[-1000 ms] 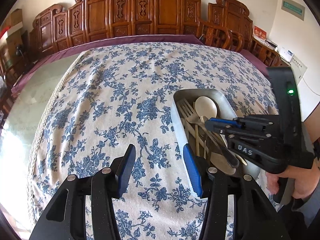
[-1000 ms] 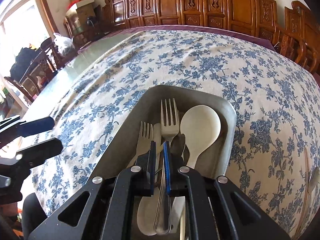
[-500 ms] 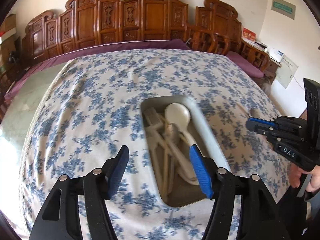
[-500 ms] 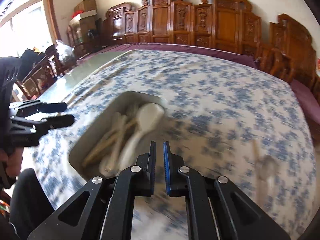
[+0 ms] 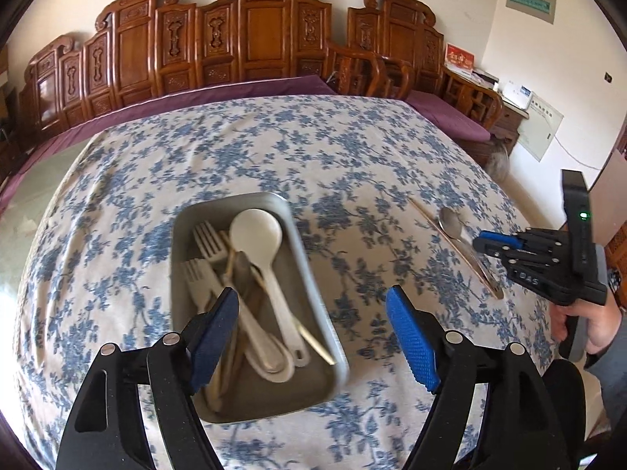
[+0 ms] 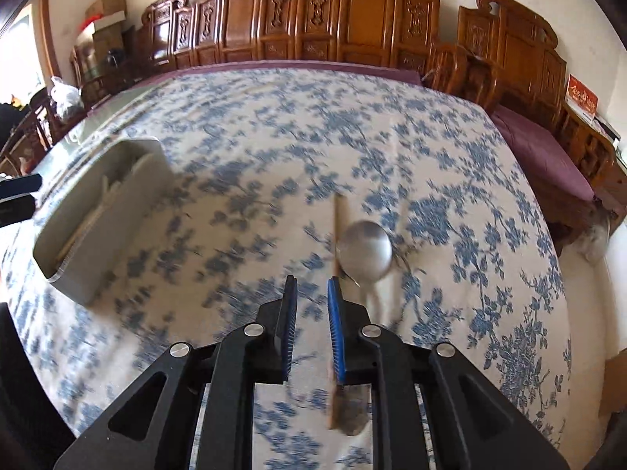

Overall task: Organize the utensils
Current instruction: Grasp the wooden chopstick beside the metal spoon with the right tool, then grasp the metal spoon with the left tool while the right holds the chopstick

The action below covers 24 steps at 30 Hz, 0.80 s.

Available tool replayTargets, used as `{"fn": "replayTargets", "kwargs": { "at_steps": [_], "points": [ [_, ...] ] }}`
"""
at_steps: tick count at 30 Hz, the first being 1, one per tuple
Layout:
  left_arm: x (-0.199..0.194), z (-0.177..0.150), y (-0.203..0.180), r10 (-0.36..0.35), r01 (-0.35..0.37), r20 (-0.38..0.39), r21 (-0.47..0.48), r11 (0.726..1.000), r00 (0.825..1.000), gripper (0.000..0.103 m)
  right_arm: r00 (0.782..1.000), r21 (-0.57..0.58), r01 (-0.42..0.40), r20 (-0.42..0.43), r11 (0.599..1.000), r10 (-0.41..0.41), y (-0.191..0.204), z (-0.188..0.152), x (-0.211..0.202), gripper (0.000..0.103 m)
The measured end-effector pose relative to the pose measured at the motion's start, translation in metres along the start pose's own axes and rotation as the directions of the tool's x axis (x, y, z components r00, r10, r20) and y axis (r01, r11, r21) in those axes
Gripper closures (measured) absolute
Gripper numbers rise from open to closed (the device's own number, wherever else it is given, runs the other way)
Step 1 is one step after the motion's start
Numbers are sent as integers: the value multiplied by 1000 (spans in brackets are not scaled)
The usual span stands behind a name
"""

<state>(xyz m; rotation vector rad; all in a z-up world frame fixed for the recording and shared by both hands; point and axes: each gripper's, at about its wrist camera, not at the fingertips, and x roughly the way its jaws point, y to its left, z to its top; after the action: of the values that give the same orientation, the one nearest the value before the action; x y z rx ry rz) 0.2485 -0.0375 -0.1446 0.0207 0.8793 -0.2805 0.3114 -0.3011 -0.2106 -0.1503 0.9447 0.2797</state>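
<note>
"DAS" is showing on the right gripper (image 5: pixel 480 243), jaws opening, empty; left gripper (image 5: pixel 313 337) is opening over the tray (image 5: pixel 313 286) at 6 o'clock on the floral cloth (image 5: pixel 274 145); carved chairs (image 5: pixel 254 39) are lining 12.

Matt metal tray (image 5: pixel 317 286); glossy metal spoon (image 6: pixel 365 251); printed cloth (image 5: pixel 274 149); carved glossy wood chairs (image 5: pixel 258 35).

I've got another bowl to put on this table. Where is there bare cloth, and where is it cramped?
The widest free patch of tablecloth lies between the metal tray and the far carved chairs. Another strip runs between the tray and the chopstick beside the metal spoon. The tray itself is crowded with forks, spoons and chopsticks.
</note>
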Motion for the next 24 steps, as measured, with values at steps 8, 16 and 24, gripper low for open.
{"fn": "replayTargets", "kwargs": {
  "at_steps": [8, 16, 24],
  "points": [
    [6, 0, -25, -5, 6, -18, 33, 999, 1000, 29, 999, 26, 2, -35, 1000, -1, -9, -2, 25, 85],
    [8, 0, -46, -16, 18, -25, 60, 998, 1000, 29, 999, 26, 17, -51, 1000, -15, -10, -6, 34, 91],
    [9, 0, -60, -17, 20, -33, 89, 996, 999, 29, 999, 15, -16, -48, 1000, 17, 0, -18, 21, 98]
  ]
}}
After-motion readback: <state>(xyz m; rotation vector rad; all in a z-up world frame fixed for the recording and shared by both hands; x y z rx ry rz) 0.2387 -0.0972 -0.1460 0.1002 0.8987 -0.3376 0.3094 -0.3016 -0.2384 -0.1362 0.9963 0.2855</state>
